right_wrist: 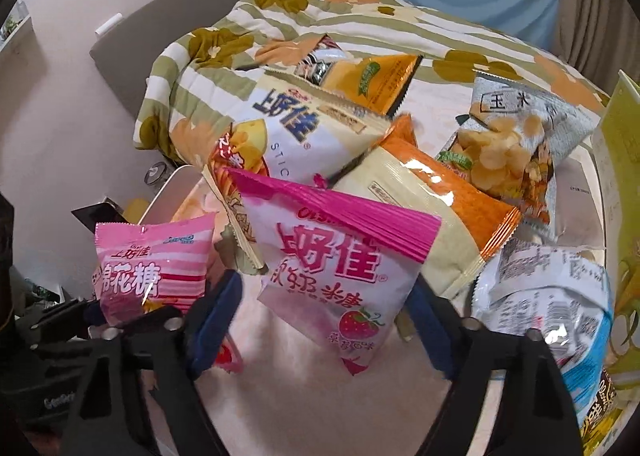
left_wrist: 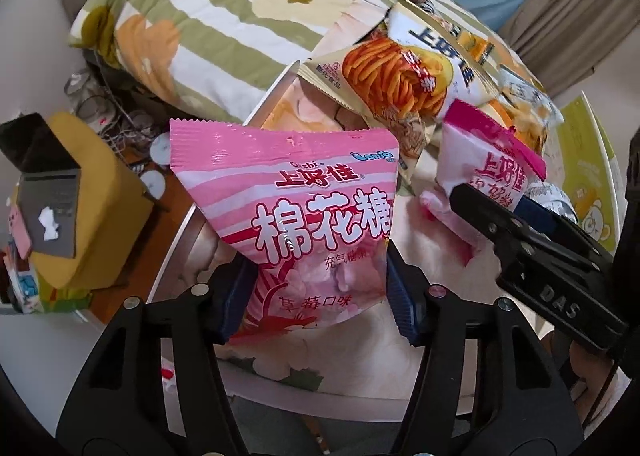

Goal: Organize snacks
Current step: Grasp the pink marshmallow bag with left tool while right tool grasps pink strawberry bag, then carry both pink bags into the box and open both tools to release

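our left gripper (left_wrist: pixel 320 292) pinches the striped pink marshmallow bag (left_wrist: pixel 296 224) at centre frame, lifted off the table (left_wrist: pixel 400 352). our right gripper (right_wrist: pixel 324 320) clamps the strawberry candy bag (right_wrist: pixel 336 268) — also mid-frame. behind it, upper centre and right, lies the snack pile (right_wrist: pixel 400 160) — chips, sticks, corn crisps — with a floral quilt (right_wrist: pixel 240 44) beyond.

Your two wrist views look closely forward over the table, sharing the pink striped marshmallow bag (left_wrist: pixel 288 212) (right_wrist: pixel 154 268), lower left in the right view.
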Available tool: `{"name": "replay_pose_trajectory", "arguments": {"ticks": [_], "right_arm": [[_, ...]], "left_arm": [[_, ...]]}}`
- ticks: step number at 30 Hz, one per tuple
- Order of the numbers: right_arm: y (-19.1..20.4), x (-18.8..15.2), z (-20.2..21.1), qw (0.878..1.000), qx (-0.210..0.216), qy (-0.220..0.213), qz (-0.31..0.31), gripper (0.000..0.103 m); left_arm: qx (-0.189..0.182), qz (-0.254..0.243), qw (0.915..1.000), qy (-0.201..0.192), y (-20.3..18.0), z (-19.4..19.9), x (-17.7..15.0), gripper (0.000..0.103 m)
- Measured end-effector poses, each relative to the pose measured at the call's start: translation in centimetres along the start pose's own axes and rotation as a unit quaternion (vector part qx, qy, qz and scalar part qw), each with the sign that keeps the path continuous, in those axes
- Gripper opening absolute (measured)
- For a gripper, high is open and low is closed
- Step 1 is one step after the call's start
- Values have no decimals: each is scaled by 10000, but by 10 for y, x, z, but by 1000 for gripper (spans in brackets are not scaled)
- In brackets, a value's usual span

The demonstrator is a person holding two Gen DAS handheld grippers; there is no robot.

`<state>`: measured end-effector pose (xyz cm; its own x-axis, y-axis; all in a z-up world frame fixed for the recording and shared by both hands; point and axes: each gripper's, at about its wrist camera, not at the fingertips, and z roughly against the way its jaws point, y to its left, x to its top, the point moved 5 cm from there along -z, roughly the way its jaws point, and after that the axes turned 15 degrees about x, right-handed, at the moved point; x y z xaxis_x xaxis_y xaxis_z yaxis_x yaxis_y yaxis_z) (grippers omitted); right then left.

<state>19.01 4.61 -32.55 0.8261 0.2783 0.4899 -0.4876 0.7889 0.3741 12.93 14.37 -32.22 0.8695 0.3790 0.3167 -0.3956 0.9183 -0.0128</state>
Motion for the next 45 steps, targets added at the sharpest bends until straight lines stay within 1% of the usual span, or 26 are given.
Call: {"name": "replay_pose_trajectory", "arguments": {"ticks": [1,2,5,8,16,22,26,29,31,32,35,37,40,44,45], "right_arm": [[0,0,-1,10000,-13,8,-38,68],[-1,-1,-3,9999,-31,31,-98,59],[-1,-5,-7,9995,128,94,-283,45],[4,-6,-5,9997,116,72,-222,40],[8,-8,15,9994,132,-109,-296,39],[11,-6,45,9986,81,-389,-362,39],[16,-1,77,9967,5,-705,-402,39],[17,3,110,9939,-46,-977,-502,39],[15,4,129,9920,-51,-1115,-593,39],[14,6,143,9905,-131,-1217,-634,39],[6,6,176,9864,-239,-1440,-753,39],[-5,6,201,9829,-380,-1589,-851,39],[-30,3,240,9768,-601,-1794,-1000,39],[-66,-4,280,9689,-896,-1993,-1161,39],[-82,-7,292,9663,-966,-2054,-1215,39]], "left_arm": [[-6,-9,10000,-5,0,0,-1,56],[-21,-18,10000,-16,0,1,-1,56],[-66,-26,10000,-35,1,1,-1,56],[-112,-40,9999,-66,2,3,0,55],[-264,-165,9993,-216,0,23,2,55],[-417,-389,9971,-505,-8,53,9,55],[-530,-626,9935,-791,-19,82,19,55],[-624,-945,9872,-1124,-32,109,30,55],[-762,-1132,9815,-1342,-44,128,37,55],[-858,-1218,9782,-1448,-52,137,42,55],[-1071,-1431,9694,-1684,-78,160,54,55],[-1198,-1564,9643,-1769,-99,173,59,55],[-1404,-1782,9561,-1855,-137,188,62,55],[-1643,-2073,9450,-1924,-203,203,56,55],[-1681,-2117,9438,-1900,-221,204,55,55]]}}
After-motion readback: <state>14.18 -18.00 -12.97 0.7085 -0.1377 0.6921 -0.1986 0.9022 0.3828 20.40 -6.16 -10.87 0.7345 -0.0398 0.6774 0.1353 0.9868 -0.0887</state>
